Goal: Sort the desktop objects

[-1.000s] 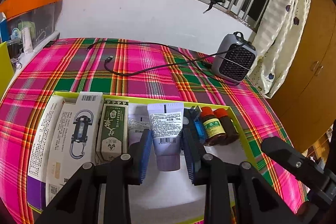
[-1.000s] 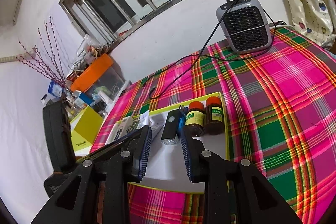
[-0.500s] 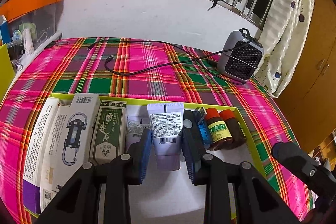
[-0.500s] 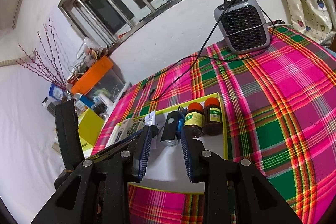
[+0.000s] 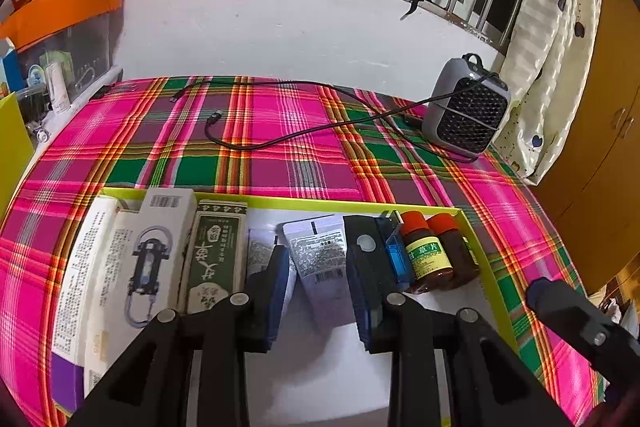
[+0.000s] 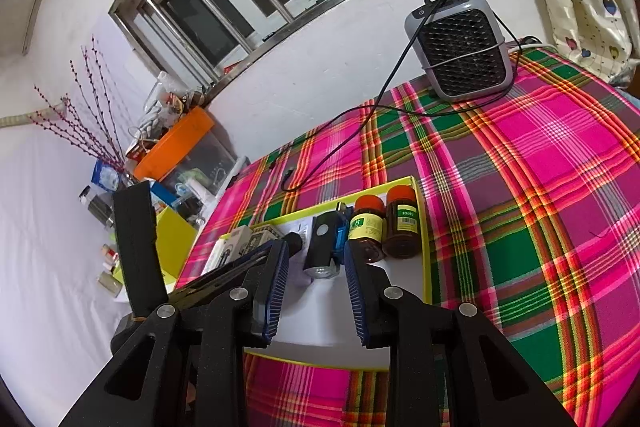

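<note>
Desktop stuff sits lined up along the far edge of my yellow-rimmed white tray; nothing's really shifted this past second, so sorting looks about done. Left gripper straddles the white squeeze tube without pinching, right gripper spread, empty.

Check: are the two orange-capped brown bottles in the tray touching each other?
Touching. In the left wrist view the labelled bottle and the plain bottle stand side by side with no gap between them.

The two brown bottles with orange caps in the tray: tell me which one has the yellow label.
The left bottle, next to the blue item. Its label is yellow with green print; the right bottle, against the tray's right wall, shows only brown glass from the left wrist view.
</note>
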Demonstrator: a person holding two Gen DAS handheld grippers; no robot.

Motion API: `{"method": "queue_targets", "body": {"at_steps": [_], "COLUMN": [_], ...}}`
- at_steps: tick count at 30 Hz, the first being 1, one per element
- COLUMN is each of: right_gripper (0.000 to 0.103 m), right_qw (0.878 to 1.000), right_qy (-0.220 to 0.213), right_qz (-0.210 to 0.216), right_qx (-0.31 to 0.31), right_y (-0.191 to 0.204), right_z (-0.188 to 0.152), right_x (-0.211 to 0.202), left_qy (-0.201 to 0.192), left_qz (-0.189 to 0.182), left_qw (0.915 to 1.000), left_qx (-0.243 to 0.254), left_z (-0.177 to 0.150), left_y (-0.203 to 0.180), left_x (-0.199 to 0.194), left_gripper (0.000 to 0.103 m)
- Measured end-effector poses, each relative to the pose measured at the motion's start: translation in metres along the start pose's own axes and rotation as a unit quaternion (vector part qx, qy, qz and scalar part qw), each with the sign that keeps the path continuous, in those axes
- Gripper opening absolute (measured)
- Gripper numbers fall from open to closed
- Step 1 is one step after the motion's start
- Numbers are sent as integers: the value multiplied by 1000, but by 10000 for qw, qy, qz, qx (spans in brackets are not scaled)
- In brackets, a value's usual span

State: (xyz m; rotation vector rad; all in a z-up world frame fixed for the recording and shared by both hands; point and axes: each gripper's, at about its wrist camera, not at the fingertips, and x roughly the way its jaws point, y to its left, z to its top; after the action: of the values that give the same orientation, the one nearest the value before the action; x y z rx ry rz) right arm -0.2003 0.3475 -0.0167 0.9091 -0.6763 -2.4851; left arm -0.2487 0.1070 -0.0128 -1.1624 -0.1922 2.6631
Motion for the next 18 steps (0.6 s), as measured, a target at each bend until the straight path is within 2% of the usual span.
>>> {"method": "queue_targets", "body": {"at_steps": [18], "right_gripper": [31], "right_qw": [10000], "right_qy": [-23], "right_qz": [-79], "right_qx": [-10], "right_y": [-4], "right_z": [1], "right_x": [-2], "left_qy": [-212], "left_qz": [-178], "left_qw": [9996], "left_qx": [114], "left_z": [-24], "left_y": [12], "left_x": [-59], "left_gripper": [31]}}
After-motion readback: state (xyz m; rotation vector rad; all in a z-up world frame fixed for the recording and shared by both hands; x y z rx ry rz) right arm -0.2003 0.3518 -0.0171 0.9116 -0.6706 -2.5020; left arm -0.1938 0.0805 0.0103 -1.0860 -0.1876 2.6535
